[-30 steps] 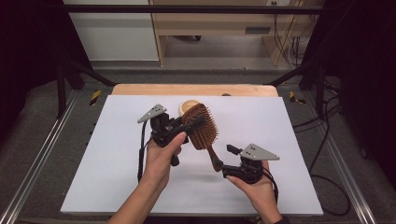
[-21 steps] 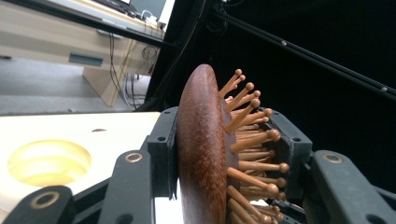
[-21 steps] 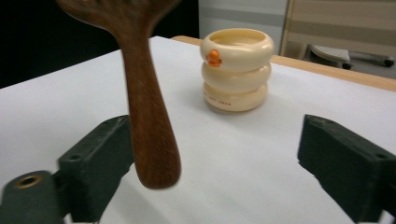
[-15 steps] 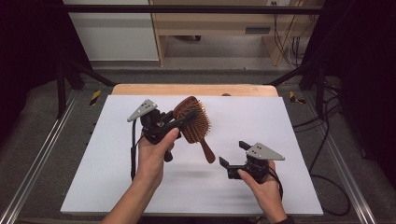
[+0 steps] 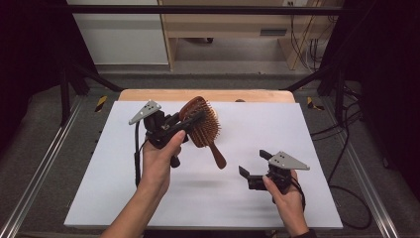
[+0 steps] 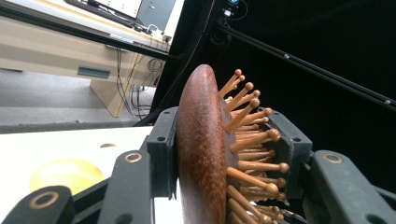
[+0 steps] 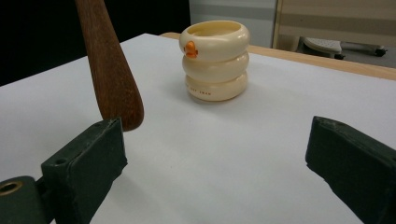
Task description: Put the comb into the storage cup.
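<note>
Wooden hairbrush is pinched at its head by the jaws of the left gripper and held above the desk, handle hanging down. Jaws of the right gripper, just opened wide, are kept empty near the desk's front edge. Open white surface is left between them; a cream ringed cup is seen behind.

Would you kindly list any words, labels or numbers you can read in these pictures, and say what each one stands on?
Cream ringed cup: one line of small orange lettering on its lowest ring, too small and blurred to read.
Orange mark on the cup's top ring: a small figure, not lettering.
Screen in the background of the left gripper view: content too small to read.
Hairbrush: no lettering visible.
</note>
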### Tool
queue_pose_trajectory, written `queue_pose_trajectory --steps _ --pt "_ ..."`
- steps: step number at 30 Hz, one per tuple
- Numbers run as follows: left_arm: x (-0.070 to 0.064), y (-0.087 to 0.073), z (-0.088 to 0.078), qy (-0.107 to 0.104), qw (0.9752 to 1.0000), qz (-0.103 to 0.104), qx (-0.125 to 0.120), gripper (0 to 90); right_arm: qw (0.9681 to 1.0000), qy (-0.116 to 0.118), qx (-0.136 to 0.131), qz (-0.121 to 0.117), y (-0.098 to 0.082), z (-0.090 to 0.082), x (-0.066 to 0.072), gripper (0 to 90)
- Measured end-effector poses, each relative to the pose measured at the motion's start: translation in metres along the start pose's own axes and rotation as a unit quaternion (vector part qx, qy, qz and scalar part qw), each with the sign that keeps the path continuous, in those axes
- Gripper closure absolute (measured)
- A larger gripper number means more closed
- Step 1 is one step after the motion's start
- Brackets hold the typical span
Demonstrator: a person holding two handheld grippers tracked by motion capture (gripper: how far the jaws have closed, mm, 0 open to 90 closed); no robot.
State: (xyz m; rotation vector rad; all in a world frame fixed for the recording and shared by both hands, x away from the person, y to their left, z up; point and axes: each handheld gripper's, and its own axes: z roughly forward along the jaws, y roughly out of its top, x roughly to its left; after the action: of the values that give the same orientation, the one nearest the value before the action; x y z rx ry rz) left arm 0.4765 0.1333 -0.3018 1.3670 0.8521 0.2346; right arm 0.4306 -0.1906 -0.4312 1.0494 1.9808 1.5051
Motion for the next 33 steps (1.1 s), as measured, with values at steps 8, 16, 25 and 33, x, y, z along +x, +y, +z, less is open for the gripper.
queue_pose_trajectory --steps 8,16,25,33 --pt "0.000 0.008 0.001 0.000 1.0000 0.003 -0.005 51.5 1.0000 0.003 0.004 0.004 -0.003 0.000 -0.004 4.8" --pt "0.001 0.016 0.002 0.006 0.9998 0.000 -0.016 51.5 1.0000 -0.001 0.003 0.007 -0.004 -0.001 -0.006 4.7" --pt "0.001 0.025 0.006 0.013 0.9997 0.004 -0.018 51.5 0.9999 -0.005 0.004 0.010 -0.005 -0.002 -0.009 4.5" --pt "0.002 0.034 0.009 0.021 0.9995 0.009 -0.023 51.5 0.9999 -0.009 0.002 0.014 -0.005 -0.004 -0.012 4.5"
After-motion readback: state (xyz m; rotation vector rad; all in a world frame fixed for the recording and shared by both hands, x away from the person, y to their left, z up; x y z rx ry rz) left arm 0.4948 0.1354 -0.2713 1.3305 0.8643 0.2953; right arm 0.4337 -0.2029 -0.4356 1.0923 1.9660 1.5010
